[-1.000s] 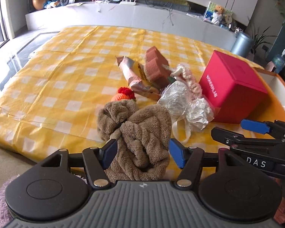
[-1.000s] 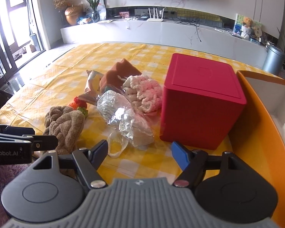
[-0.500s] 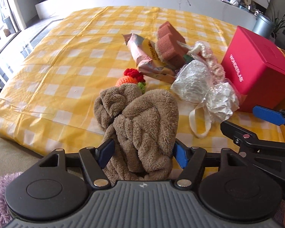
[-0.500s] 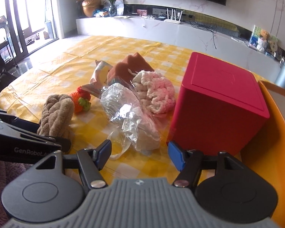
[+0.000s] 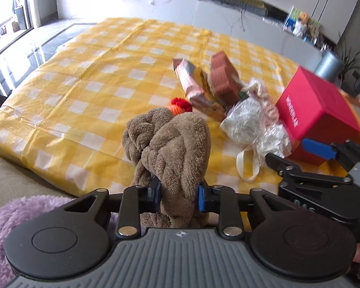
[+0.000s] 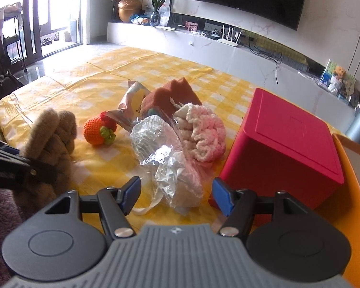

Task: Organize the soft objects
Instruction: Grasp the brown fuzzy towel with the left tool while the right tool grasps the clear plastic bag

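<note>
My left gripper (image 5: 178, 198) is shut on a brown fuzzy braided cloth (image 5: 172, 148) and holds it up over the near table edge; the cloth also shows in the right wrist view (image 6: 50, 139). My right gripper (image 6: 176, 195) is open and empty, just in front of a crinkled clear plastic bag (image 6: 165, 153). Behind the bag lie a pink and white crochet piece (image 6: 201, 132), a crochet strawberry (image 6: 98, 130), a brown sponge (image 6: 170, 96) and a snack packet (image 6: 132, 98).
A red box (image 6: 290, 148) stands right of the pile on the yellow checked tablecloth (image 5: 96, 76). An orange bin's rim (image 6: 352, 192) is at the far right. A purple fluffy cloth (image 5: 19, 216) lies below the left gripper.
My left gripper has closed on the brown cloth and lifted it. My right gripper has drawn closer to the plastic bag and stayed open.
</note>
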{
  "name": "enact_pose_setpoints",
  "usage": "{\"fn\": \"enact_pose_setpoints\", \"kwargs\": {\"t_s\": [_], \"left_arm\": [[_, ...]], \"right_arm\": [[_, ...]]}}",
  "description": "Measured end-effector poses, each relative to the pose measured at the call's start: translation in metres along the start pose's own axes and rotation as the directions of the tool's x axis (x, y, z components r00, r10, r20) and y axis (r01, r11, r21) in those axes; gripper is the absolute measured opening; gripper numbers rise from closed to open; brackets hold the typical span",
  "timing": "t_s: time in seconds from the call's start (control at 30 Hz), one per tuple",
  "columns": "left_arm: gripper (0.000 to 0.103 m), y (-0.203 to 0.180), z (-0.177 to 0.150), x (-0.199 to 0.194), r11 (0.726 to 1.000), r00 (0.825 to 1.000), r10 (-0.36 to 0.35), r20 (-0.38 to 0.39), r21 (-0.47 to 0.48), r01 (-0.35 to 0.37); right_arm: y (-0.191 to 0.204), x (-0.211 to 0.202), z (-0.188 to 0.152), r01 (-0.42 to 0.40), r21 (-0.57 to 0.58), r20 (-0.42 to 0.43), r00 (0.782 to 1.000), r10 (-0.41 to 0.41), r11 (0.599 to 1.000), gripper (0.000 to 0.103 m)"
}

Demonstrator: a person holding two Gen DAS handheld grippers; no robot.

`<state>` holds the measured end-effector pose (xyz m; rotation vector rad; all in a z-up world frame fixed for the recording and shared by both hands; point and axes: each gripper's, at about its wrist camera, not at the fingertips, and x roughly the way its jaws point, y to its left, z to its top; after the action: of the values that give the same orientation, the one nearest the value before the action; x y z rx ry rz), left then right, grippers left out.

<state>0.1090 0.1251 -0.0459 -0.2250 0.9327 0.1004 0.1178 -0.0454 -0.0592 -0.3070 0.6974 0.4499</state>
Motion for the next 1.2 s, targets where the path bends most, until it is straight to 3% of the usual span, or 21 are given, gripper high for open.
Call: {"fn": "enact_pose_setpoints", "kwargs": {"t_s": [0.1,0.47,0.53,0.6,0.8,1.2], "left_arm": [[0.032,0.0,-0.001,-0.009,0.999,0.998,-0.035,0.061,0.003,0.035],[0.032,-0.006,0.002,0.006,0.998,0.997,-0.063,0.048,0.007,0.063],[0.032,-0.006,0.001,0.006,0.998,0.997,-0.065,0.046,0.01,0.064],[0.032,-0.009,0.001,0.006,0.998,0.997,-0.064,0.049,0.026,0.063],[0.032,-0.013,-0.003,0.007,0.997,0.997,-0.063,0.052,0.053,0.06],[0.032,-0.018,-0.012,-0.011,0.988,0.981,-0.119,0.15,0.113,0.103]], "right_arm": [[0.002,0.005,0.001,0.01,-0.018,0.009,1.0,-0.009,1.0,0.066],[0.014,0.026,-0.001,0.042,-0.079,0.027,0.999,-0.04,0.996,0.066],[0.015,0.03,-0.001,0.039,-0.081,0.026,0.999,-0.037,0.996,0.064],[0.016,0.033,-0.003,0.026,-0.076,0.015,1.0,-0.025,0.997,0.05],[0.014,0.029,-0.008,-0.001,-0.036,0.019,1.0,0.001,0.999,0.036],[0.0,-0.025,-0.01,-0.044,0.114,0.06,0.998,0.038,0.993,0.032]]}}
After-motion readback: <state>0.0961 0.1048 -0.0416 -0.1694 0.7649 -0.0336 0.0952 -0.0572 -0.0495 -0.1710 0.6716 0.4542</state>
